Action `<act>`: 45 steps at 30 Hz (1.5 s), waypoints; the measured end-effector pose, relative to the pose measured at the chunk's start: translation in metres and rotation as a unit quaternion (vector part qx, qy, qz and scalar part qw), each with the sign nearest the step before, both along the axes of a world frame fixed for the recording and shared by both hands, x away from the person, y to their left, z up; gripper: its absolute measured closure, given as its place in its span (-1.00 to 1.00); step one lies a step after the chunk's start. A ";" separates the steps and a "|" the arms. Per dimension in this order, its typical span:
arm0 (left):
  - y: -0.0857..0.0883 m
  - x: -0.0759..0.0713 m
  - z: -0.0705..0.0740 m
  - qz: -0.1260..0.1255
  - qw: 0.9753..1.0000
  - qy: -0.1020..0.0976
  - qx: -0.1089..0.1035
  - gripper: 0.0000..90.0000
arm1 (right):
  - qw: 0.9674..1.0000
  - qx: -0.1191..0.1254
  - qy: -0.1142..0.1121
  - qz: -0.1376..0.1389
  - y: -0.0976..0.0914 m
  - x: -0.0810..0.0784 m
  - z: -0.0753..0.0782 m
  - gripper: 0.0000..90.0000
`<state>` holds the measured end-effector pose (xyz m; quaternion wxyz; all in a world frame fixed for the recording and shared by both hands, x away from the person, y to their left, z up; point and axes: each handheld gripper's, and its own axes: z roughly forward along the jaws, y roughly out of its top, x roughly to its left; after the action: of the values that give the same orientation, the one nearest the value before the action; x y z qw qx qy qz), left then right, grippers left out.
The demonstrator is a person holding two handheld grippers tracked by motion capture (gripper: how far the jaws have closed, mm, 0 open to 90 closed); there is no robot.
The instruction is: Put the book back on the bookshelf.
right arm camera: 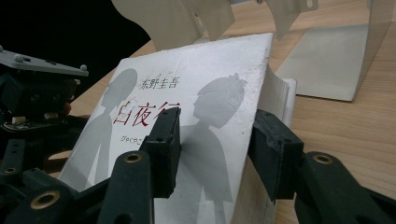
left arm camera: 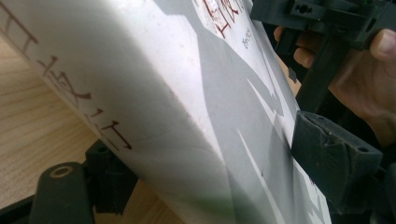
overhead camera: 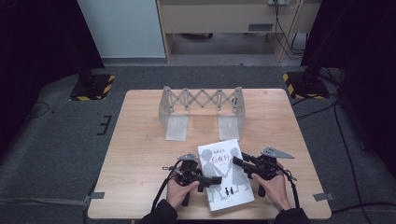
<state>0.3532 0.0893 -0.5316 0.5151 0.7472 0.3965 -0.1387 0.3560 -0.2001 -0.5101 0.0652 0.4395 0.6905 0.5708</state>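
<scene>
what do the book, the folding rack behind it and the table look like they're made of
Book: paper with a matte white card cover, going by the fanned page edges and scuffed print. Folding rack: probably thin sheet metal, pale grey with a dull sheen, though plastic is possible. Table: light wood or wood-look laminate; grain lines show.

The book (left arm camera: 163, 93) runs past the left gripper view's edges, its near spine blurred. Its cover text (overhead camera: 218, 160) is too small to read from the high view.
</scene>
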 end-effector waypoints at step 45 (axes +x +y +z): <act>-0.006 -0.006 0.015 0.046 0.996 -0.065 -0.031 -0.62 | 0.998 0.056 -0.021 0.007 0.006 0.000 0.005 0.23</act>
<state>0.3476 0.0832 -0.5164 0.5682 0.7192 0.3921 -0.0783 0.3560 -0.1938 -0.5049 0.0513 0.4256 0.6585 0.6185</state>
